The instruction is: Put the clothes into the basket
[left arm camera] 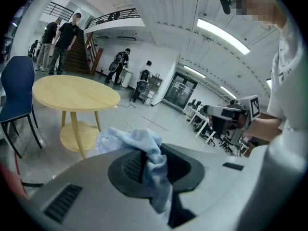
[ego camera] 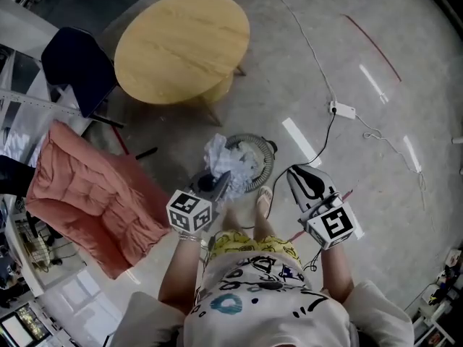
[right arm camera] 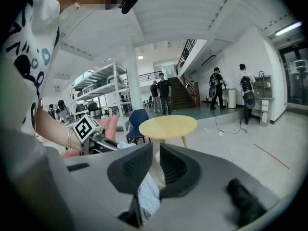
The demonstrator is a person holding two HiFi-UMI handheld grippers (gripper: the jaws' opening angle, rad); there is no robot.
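Note:
My left gripper (ego camera: 221, 183) is shut on a pale blue cloth (ego camera: 221, 157), which bunches out past its jaws just over the near left rim of a round grey basket (ego camera: 269, 157) on the floor. In the left gripper view the same cloth (left arm camera: 144, 143) is pinched between the dark pads (left arm camera: 130, 167) and droops down. My right gripper (ego camera: 298, 178) hangs to the right of the basket. In its own view the jaws (right arm camera: 155, 165) stand close together with white knit cloth (right arm camera: 147, 196) low in the gap. The basket's inside is mostly hidden by cloth.
A round wooden table (ego camera: 181, 45) stands beyond the basket, with a dark blue chair (ego camera: 72, 63) to its left. A pink padded cushion (ego camera: 94, 194) lies at the left. A power strip (ego camera: 341, 109) and cables run across the floor at the right. My feet are just behind the basket.

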